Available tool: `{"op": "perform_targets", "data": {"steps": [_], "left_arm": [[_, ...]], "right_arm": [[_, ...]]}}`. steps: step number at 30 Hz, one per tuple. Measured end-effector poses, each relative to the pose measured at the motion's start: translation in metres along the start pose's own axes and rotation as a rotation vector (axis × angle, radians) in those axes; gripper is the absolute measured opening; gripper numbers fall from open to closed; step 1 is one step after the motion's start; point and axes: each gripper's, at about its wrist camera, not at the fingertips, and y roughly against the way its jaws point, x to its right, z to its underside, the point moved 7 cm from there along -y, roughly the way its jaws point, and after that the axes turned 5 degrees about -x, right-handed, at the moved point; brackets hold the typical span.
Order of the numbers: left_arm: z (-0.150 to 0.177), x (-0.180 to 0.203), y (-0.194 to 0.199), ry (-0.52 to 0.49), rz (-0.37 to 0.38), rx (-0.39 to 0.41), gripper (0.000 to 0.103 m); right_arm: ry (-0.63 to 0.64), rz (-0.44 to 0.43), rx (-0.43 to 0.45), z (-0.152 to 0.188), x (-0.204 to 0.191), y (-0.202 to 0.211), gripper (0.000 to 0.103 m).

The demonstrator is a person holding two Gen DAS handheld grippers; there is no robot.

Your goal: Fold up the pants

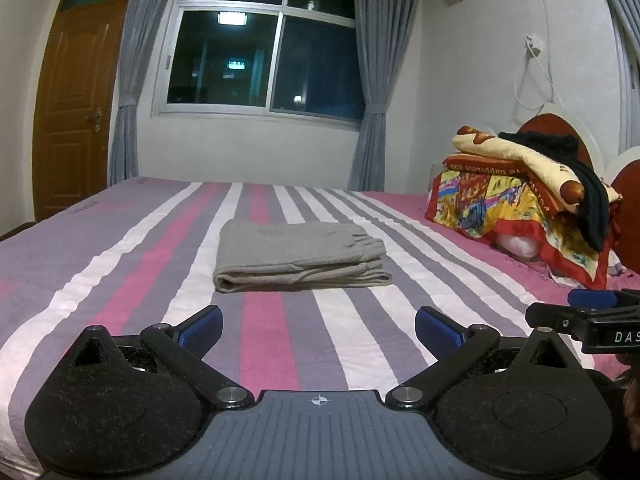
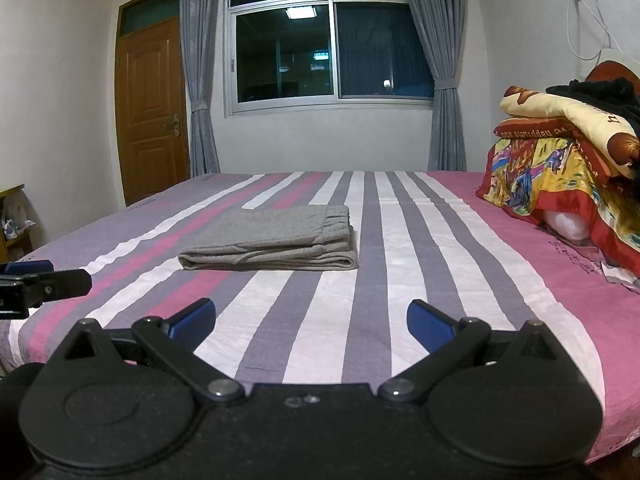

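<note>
We judge the folding all but finished: the grey pants lie as a neat stack at mid-frame on the striped bed, well apart from our left claw and right claw, both spread wide and empty, so next only a squaring-up, if anything, seems called for.

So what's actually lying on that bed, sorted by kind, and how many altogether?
Folded grey pants: 1
Colourful bedding pile, by the headboard: 1
Black garment, draped over that pile: 1
Total: 3
Both grippers, left and right, are open and hold nothing.
</note>
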Motion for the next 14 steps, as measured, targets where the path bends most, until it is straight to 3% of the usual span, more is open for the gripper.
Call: {"op": "perform_targets", "data": {"steps": [14], "left_arm": [[-0.0048, -0.0001, 0.0064, -0.021, -0.017, 0.05, 0.101]], "right_arm": [[0.003, -0.002, -0.001, 0.0003, 0.0045, -0.0015, 0.102]]}}
